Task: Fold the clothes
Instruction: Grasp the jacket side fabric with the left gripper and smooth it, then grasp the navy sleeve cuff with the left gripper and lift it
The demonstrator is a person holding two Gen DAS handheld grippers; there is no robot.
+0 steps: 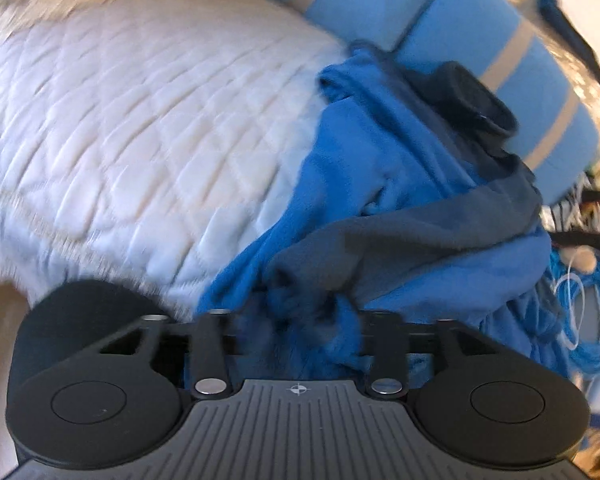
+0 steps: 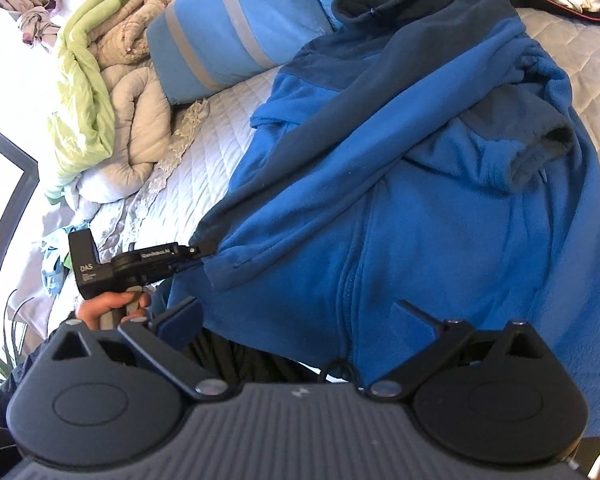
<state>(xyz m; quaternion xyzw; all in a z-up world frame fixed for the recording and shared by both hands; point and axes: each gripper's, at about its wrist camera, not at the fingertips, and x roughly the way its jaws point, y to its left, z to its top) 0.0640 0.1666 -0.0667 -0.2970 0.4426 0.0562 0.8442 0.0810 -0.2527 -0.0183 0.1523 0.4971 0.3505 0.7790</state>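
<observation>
Left wrist view: a bed with a white quilted cover (image 1: 140, 120), stitched in diamonds, fills the upper left, blurred. Along its far edge lie 2 light-blue pillows (image 1: 480, 32) with pale grey stripes. The blue fleece jacket (image 1: 380, 168), soft and napped, with darker navy panels and a stand-up collar, is heaped at the right side of the bed. The left gripper (image 1: 300, 312) has bunched fleece between its fingers; whether the pads press it I cannot tell, since cloth hides them.

Right wrist view: the jacket (image 2: 420, 200) lies spread across the bed (image 2: 220, 120), collar toward the pillows (image 2: 228, 40), zip running down its middle to the near edge. 1 sleeve crosses the chest diagonally, its cuff at the tips of the left gripper (image 2: 204, 250), held by a hand (image 2: 108, 308) at the bed's left edge. A crumpled green and beige duvet (image 2: 112, 92) sits at the far left corner. The right gripper (image 2: 296, 312) is spread wide above the hem, pinching nothing.
</observation>
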